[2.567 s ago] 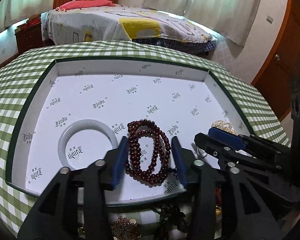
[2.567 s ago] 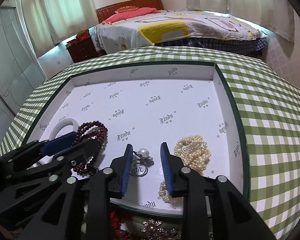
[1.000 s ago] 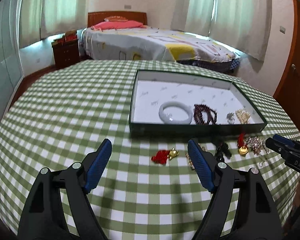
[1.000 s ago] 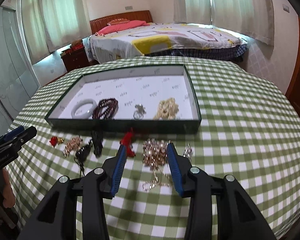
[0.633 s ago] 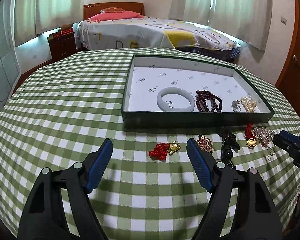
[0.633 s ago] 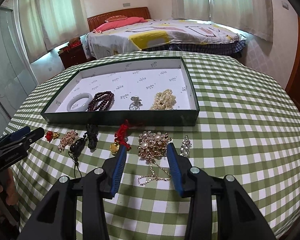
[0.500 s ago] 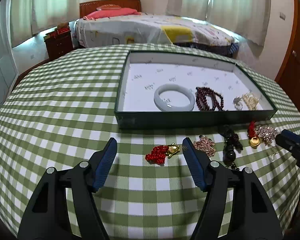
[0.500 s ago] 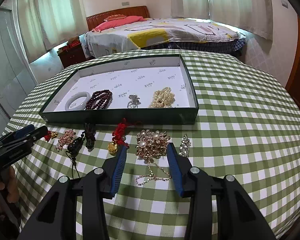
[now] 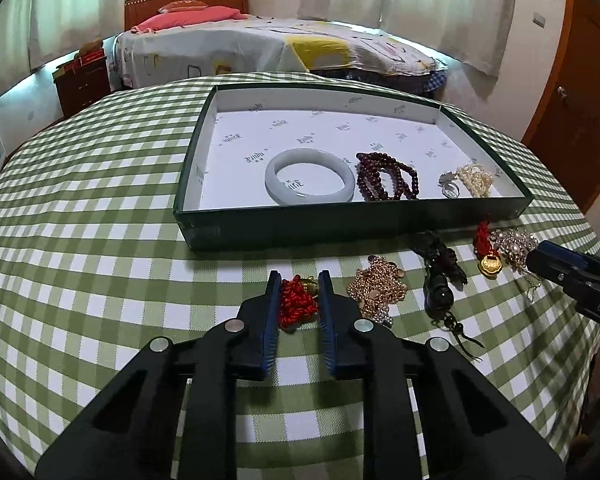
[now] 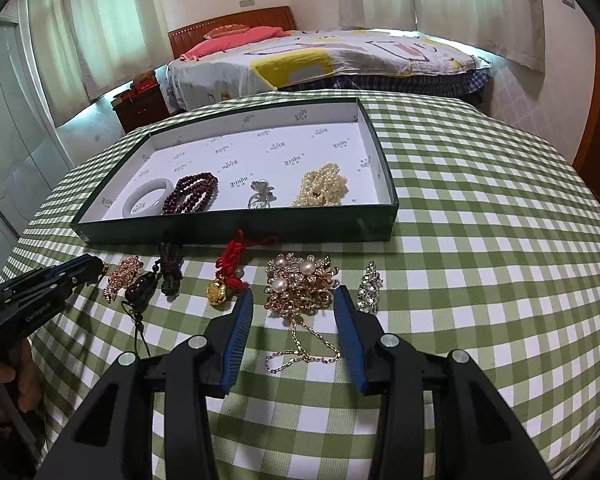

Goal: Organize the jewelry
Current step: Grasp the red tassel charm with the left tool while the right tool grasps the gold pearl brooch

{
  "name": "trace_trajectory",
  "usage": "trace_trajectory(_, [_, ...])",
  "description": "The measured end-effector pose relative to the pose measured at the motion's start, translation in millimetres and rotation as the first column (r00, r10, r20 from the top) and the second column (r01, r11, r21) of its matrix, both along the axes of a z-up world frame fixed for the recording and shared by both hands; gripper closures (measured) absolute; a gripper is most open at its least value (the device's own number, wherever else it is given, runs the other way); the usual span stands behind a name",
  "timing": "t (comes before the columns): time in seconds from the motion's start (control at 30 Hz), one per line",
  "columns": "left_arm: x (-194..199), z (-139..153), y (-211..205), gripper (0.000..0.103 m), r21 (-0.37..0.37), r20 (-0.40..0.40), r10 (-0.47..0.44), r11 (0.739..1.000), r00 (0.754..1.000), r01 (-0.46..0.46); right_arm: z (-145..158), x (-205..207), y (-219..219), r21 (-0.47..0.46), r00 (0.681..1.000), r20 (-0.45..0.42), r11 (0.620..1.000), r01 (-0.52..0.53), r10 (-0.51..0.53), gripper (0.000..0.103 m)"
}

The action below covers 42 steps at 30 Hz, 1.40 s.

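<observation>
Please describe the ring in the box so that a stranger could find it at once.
Look in the green box on the checked table. Four pieces lie in a row along its near wall, and the ring is third from the left, between dark red beads and pearls. It alone is silver.

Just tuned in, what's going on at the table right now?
A person with a gripper in each hand is sorting jewelry into the green tray. The jade bangle, dark red beads, a ring and pearls already lie inside. The left gripper has just been closing and now pinches the red knotted charm on the checked cloth. The right gripper is open around the gold pearl necklace, not gripping it.
</observation>
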State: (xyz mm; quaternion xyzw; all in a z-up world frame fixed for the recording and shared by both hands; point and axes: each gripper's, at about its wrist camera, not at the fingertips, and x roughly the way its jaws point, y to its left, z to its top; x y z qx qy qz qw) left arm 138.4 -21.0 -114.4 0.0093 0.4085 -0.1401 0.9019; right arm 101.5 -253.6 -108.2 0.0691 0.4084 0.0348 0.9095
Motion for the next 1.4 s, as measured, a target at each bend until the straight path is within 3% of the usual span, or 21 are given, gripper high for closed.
trace_trajectory(0.53, [-15.8, 15.4, 22.9, 0.085, -0.014, 0.051, 0.068, 0.998, 0.996, -0.068, -2.1, 4.3, -1.4, -0.004, 1.000, -0.007, 1.000, 0.008, -0.008, 0.061])
trace_trajectory(1.13, [-13.1, 13.2, 32.1, 0.085, -0.015, 0.039, 0.094, 0.996, 0.995, -0.093, -11.5, 29.8, 3.4, -0.042, 1.000, -0.024, 0.999, 0.003, -0.004, 0.057])
trace_trajectory(1.4, [-11.3, 10.8, 32.2, 0.085, -0.014, 0.035, 0.096, 0.995, 0.995, -0.096, -11.8, 24.4, 10.8, -0.083, 1.000, -0.007, 0.996, -0.015, 0.015, 0.066])
